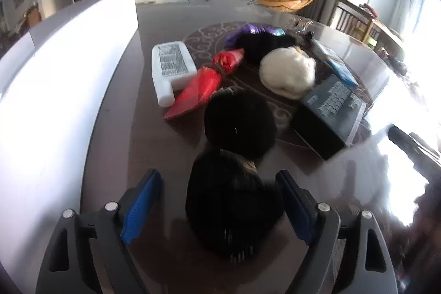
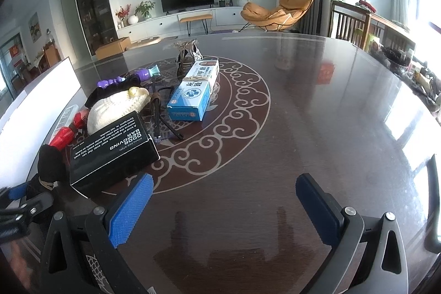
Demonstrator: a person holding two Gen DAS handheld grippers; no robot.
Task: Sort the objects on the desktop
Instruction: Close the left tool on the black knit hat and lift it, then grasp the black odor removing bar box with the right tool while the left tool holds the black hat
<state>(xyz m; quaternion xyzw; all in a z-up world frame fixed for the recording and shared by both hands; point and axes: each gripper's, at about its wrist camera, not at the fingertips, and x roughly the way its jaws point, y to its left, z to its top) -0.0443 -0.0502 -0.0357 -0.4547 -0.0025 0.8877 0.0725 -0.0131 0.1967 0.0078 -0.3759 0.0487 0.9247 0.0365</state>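
Observation:
My left gripper point(image 1: 220, 200) is open, its blue pads on either side of a black fuzzy pouch point(image 1: 231, 205) that lies on the dark table; the right pad is close to it, the left pad apart. A second black pouch point(image 1: 239, 123) lies just beyond. Further on are a red wrapped item point(image 1: 204, 81), a white bottle point(image 1: 171, 68), a cream knitted pouch point(image 1: 288, 73) and a black box point(image 1: 328, 115). My right gripper point(image 2: 224, 200) is open and empty above bare table, right of the black box point(image 2: 110, 150). A blue box point(image 2: 193, 95) lies mid-table.
A white bin wall point(image 1: 63, 79) stands along the left. Purple and teal items point(image 2: 129, 79), glasses point(image 2: 162, 115) and a brown tangle point(image 2: 187, 51) lie among the pile. The table's right half point(image 2: 330, 115) is bare wood. Clutter sits at the far right edge point(image 2: 399, 59).

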